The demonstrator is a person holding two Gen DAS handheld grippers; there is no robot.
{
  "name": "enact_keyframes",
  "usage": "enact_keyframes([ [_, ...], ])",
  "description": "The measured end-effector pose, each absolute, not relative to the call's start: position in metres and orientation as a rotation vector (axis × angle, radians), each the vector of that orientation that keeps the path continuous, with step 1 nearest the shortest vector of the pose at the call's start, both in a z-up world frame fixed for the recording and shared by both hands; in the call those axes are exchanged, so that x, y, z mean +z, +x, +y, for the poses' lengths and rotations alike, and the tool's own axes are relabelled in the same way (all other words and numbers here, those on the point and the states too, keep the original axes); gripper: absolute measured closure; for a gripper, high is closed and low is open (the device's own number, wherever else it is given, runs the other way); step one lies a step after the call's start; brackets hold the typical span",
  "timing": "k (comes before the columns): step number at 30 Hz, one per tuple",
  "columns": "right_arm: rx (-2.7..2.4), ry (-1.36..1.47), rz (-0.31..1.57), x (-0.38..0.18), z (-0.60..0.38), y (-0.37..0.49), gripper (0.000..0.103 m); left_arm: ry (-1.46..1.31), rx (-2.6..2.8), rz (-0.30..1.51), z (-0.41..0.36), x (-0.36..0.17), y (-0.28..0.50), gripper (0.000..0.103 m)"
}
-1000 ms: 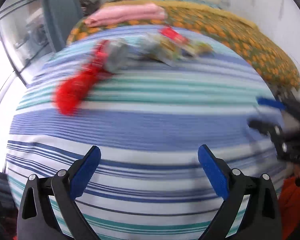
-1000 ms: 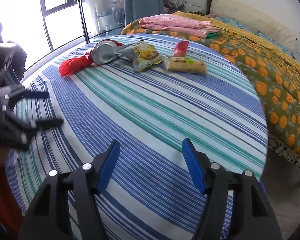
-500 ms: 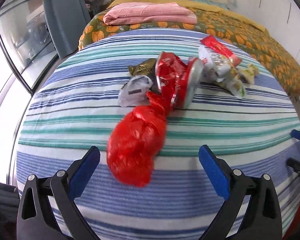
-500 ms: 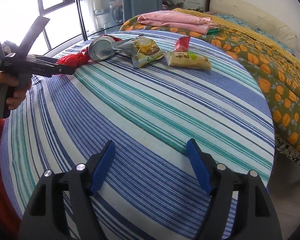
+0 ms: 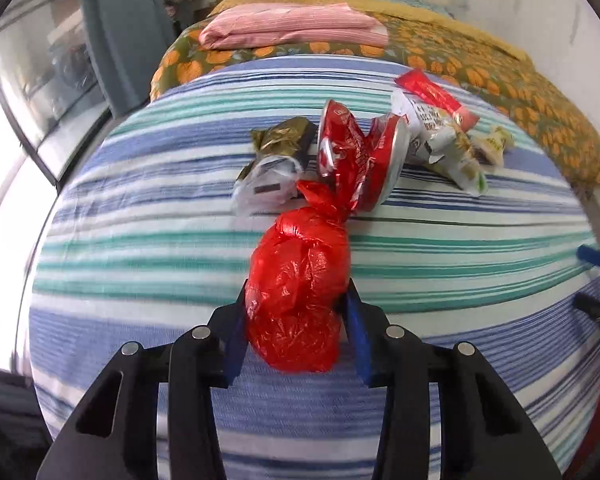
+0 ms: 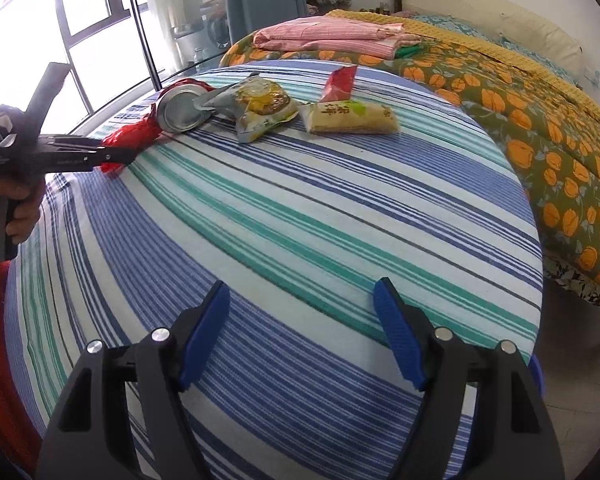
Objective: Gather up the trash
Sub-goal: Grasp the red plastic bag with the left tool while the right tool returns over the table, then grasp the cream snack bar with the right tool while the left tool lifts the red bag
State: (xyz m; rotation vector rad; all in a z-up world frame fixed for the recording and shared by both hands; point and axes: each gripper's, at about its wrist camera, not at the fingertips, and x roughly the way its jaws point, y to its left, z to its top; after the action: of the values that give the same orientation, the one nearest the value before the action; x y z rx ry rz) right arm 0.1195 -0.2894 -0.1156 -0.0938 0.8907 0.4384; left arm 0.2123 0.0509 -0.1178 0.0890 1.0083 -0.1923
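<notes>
We are closing our left gripper (image 5: 296,320) on the knotted red plastic bag (image 5: 298,296), its blue pads pressing both sides of the bag's near end, which is lying on the striped tablecloth (image 5: 140,248). Our right gripper (image 6: 302,336) is hovering with its pads spread wide and holding nothing.

We are judging the task to be only just beginning: we are seeing no bin or sack for the trash, and everything else is waiting on the cloth. From the bag, the crushed red can (image 5: 360,160) is lying at twelve o'clock, touching the bag's knot. A white-grey wrapper (image 5: 266,190) and an olive-gold foil wrapper (image 5: 282,140) are sitting at eleven o'clock. A silvery snack pouch (image 5: 444,140) and a red sachet (image 5: 436,96) are lying at one o'clock. In the right wrist view, a pale yellow snack packet (image 6: 350,118) is resting at three o'clock of the pouch, just beside it.

As for writing, the yellow packet is carrying a few dark characters and the can some white lettering, but we are finding both too small and blurred to read. No brand is coming through.
</notes>
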Motion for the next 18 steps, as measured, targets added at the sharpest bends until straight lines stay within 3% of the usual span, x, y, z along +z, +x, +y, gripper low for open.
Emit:
enact_keyframes([
  [4,0.391,-0.023,0.924,-0.110,-0.290,0.142,0.031,-0.049,-0.208,1.061,0.050,-0.117,0.185,0.061],
  [9,0.332,0.208,0.971,-0.097,-0.287,0.201,0.036,0.035,-0.247,1.041,0.014,-0.117,0.153,0.061],
  [18,0.108,0.490,1.018,-0.106,-0.276,0.288,0.033,0.114,-0.258,1.016,-0.013,-0.122,0.147,0.056],
])
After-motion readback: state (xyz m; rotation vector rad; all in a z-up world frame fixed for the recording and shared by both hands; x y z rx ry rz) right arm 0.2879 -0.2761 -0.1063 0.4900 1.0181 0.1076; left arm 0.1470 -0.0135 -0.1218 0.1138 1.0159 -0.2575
